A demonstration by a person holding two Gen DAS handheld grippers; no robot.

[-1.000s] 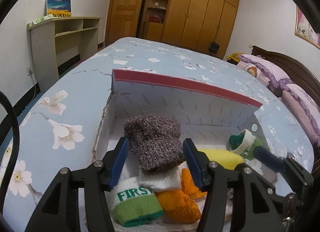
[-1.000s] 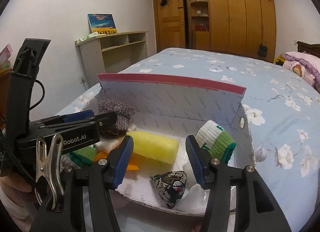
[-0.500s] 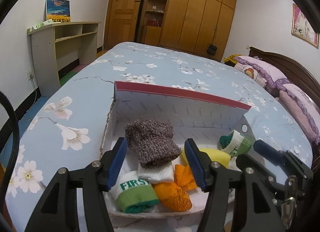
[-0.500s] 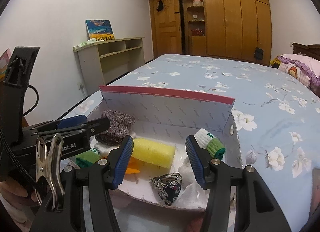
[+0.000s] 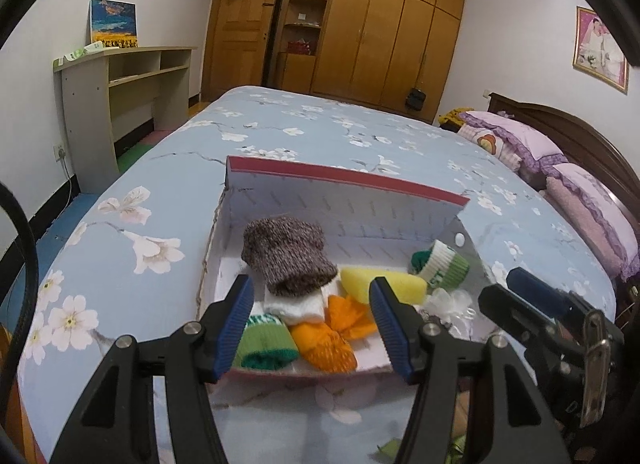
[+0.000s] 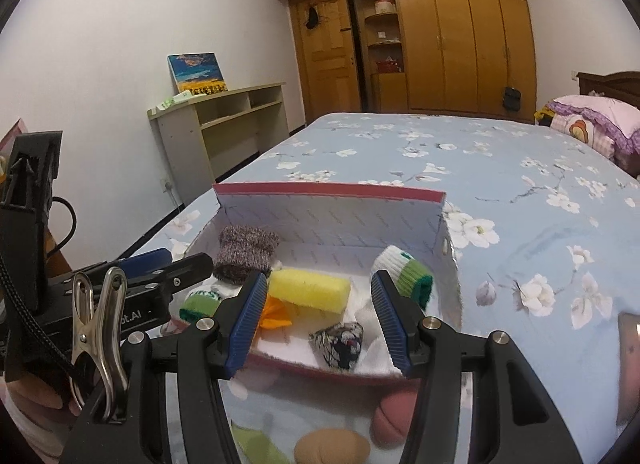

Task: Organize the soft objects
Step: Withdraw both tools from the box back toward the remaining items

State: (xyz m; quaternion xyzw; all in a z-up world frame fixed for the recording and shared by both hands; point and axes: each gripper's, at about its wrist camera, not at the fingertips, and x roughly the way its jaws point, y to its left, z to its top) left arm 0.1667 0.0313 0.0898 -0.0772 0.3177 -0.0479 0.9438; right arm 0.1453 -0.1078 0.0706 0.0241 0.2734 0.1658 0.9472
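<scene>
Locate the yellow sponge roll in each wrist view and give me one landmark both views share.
Left wrist view: the yellow sponge roll lies right of centre in the box, partly behind the right blue finger pad, beside the green-and-white sock.
Right wrist view: the roll lies near centre, between the two blue pads, in front of the brown knit sock.
Shared landmark: the box's red-edged back flap.

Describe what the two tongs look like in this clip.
Both are matte black frames with silver bolts and two ribbed blue pads. The left tongs have a black cable at their left edge. The right tongs match them. A silver spring clip and part of a white "Robot.AI" marking show on the left tongs' side.
</scene>
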